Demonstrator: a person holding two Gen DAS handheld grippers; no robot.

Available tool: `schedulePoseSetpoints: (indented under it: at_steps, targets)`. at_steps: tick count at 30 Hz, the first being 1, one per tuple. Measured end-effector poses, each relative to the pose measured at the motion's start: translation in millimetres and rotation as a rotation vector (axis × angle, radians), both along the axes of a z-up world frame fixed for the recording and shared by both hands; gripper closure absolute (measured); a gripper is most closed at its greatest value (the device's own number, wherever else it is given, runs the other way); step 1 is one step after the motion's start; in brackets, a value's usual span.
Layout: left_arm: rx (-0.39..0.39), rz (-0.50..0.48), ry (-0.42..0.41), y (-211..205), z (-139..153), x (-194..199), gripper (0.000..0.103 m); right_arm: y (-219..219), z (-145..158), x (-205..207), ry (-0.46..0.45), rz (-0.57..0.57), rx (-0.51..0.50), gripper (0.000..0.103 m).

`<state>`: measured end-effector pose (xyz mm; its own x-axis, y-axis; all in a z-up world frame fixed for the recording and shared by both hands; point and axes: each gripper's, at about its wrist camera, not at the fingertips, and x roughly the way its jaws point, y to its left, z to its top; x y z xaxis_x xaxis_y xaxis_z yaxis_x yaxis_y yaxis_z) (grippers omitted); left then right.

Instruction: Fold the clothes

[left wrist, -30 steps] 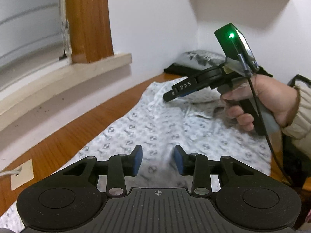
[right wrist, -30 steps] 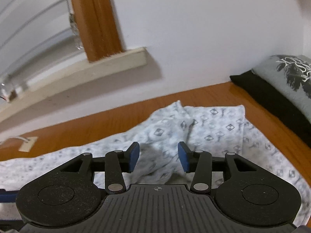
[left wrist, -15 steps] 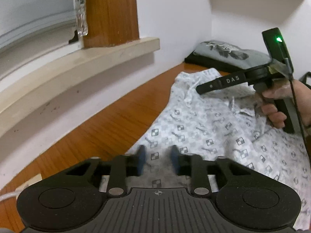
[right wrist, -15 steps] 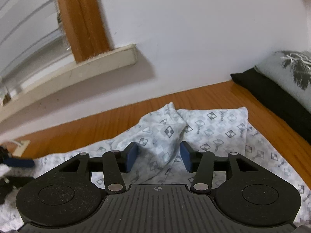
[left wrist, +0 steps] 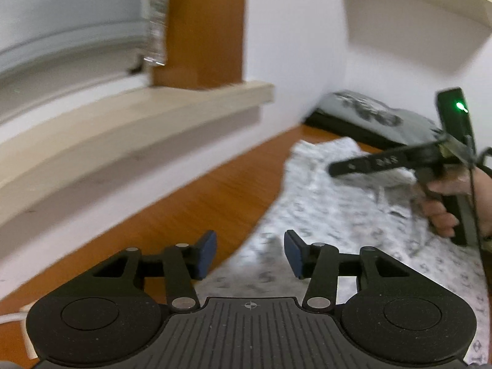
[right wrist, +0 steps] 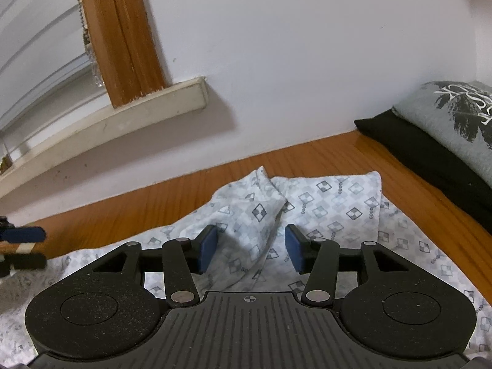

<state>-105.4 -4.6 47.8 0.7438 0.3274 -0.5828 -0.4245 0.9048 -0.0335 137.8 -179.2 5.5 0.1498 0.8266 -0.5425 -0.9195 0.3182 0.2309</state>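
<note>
White-grey patterned cotton garment (right wrist: 323,203) lies spread flat on the orange-brown wooden worktop (right wrist: 332,156), along the white wall (right wrist: 307,46).

Left claw (left wrist: 250,253): jaws opening, blue pads apart, nothing clamped. Gap sits right over the garment's near edge; the left pad is above bare wood, the right pad above cloth. Cannot tell if the pads touch the fabric; left view is motion-blurred.

Right claw (right wrist: 250,247): jaws about half open, nothing pinched. A raised fold of the garment stands between and just past the blue pads; pads do not press on it.

Garment's long axis: in the left view it runs from the claw away toward the far right corner; in the right view it runs left-right across the frame, parallel to the wall. A bunched, sleeve-like ridge points away toward the wall.

Left view only: the person's hand (left wrist: 446,206) around the black handle of the right claw, green light lit on it, hanging above the garment; cream shelf (left wrist: 415,6) at the top; white cable at the bottom left.

Right view only: sharp diamond print on the cloth; the left claw's fingers (right wrist: 23,233) at the far left edge; text on the grey printed folded top (right wrist: 446,120) stacked on a black folded garment (right wrist: 415,150) at the far right. Both views show the cream window sill (right wrist: 123,117) and the brown wooden frame (right wrist: 123,37).
</note>
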Motion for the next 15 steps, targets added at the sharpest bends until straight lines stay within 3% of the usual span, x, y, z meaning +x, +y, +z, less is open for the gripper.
schedulePoseSetpoints:
  at_steps: [2, 4, 8, 12, 14, 15]
  targets:
    - [-0.014, 0.004, 0.029, 2.5, -7.4, 7.1, 0.056, -0.2, -0.1, 0.0, 0.002, -0.003, 0.001, 0.053]
    - [-0.014, 0.015, 0.030, 4.6, -10.2, 6.0, 0.101, -0.1, -0.3, 0.1, 0.004, -0.003, 0.000, 0.053]
    - [0.002, 0.093, -0.091, 11.1, 2.3, -12.4, 0.103, 0.3, -0.5, -0.1, 0.005, -0.006, -0.002, 0.053]
    - [0.032, 0.152, -0.021, 13.5, -3.1, -7.6, 0.101, 0.4, -0.9, 0.6, 0.006, -0.005, -0.001, 0.053]
    - [0.045, 0.162, 0.000, 11.3, -6.1, -5.8, 0.088, 0.3, -1.2, 1.4, 0.006, -0.007, 0.000, 0.053]
    - [0.054, 0.165, 0.005, 8.6, -6.4, -6.2, 0.073, 0.0, -1.4, 1.5, 0.007, -0.007, 0.000, 0.053]
